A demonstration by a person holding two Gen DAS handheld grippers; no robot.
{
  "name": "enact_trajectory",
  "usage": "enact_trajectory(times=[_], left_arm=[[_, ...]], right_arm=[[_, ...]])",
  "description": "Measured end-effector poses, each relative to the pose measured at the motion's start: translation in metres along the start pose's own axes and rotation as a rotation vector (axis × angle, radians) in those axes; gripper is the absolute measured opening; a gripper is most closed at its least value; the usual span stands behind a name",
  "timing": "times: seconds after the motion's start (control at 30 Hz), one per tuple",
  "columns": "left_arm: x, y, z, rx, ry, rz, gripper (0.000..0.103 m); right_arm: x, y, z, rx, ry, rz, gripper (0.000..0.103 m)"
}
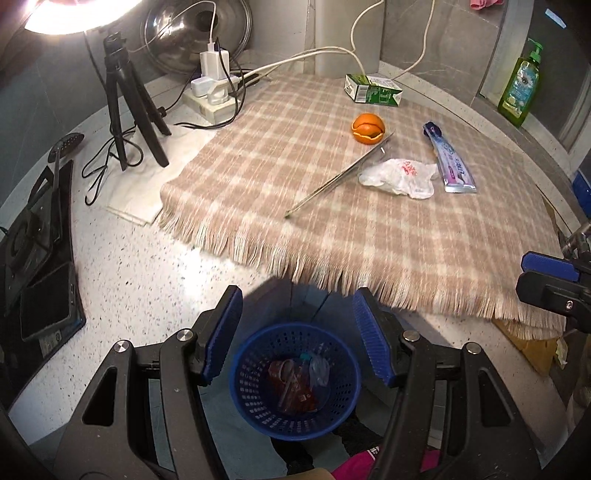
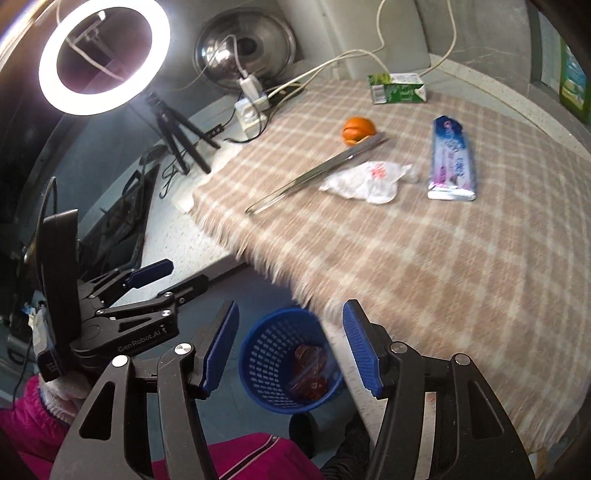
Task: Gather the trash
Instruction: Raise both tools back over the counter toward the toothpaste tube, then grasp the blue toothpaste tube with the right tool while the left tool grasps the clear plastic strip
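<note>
A blue perforated basket [image 1: 295, 384] stands on the floor below the counter edge, with a red wrapper [image 1: 291, 387] and clear plastic in it; it also shows in the right wrist view [image 2: 288, 365]. My left gripper [image 1: 297, 332] is open and empty above the basket. My right gripper [image 2: 291, 343] is open and empty, also near the basket [image 1: 550, 280]. On the plaid cloth [image 1: 369, 221] lie orange peel [image 1: 368, 127], a crumpled white bag [image 1: 399, 177], a toothpaste tube [image 1: 450, 162], a green carton [image 1: 373, 88] and a long clear wrapper [image 1: 340, 177].
A ring light on a black tripod [image 1: 129, 107], a power strip with chargers and cables [image 1: 214, 88], and a metal lid [image 1: 195, 33] stand at the back left. A stove [image 1: 37, 236] is at the left. A green soap bottle [image 1: 521, 85] stands back right.
</note>
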State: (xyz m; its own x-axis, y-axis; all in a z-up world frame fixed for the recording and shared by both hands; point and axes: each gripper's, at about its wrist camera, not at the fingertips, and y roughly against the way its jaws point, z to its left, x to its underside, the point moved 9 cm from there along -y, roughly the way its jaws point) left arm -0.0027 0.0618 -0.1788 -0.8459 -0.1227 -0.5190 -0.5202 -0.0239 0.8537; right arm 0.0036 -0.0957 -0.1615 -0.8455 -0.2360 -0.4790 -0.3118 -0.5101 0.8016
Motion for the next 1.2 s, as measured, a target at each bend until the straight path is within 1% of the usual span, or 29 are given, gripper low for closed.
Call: enact_trajectory(times=[0.1,0.33,0.53,0.6,0.83,0.97,1.2], left_arm=[[-0.016,-0.001,-0.006,0.002,-0.008,-0.014,0.064],[-0.048,-0.015,-0.018,0.004,-0.026,-0.023,0.064],[-0.07,-0.032,-0.024,0.003,-0.032,-0.015,0.064],[-0.076,-0.038,-0.026,0.006,-0.036,-0.009,0.064],[-0.091,-0.062,-0.028,0.006,-0.038,0.027,0.064],[-0.098,-0.075,-0.026,-0.011,-0.043,0.046,0.064],[-0.106,-0.091,-0.025,-0.022,-0.057,0.072,0.064]], right_arm=[[-0.01,0.008,-0.016,0.012,-0.02,-0.022,0.061],[-0.037,0.023,-0.053,0.041,-0.056,-0.066,0.061],[-0.057,0.023,-0.083,0.066,-0.082,-0.077,0.061],[-0.062,0.02,-0.094,0.075,-0.09,-0.073,0.061],[-0.08,-0.004,-0.131,0.068,-0.158,-0.026,0.061],[-0.093,-0.022,-0.152,0.063,-0.199,0.002,0.061],[-0.122,-0.048,-0.18,0.055,-0.263,0.032,0.061]])
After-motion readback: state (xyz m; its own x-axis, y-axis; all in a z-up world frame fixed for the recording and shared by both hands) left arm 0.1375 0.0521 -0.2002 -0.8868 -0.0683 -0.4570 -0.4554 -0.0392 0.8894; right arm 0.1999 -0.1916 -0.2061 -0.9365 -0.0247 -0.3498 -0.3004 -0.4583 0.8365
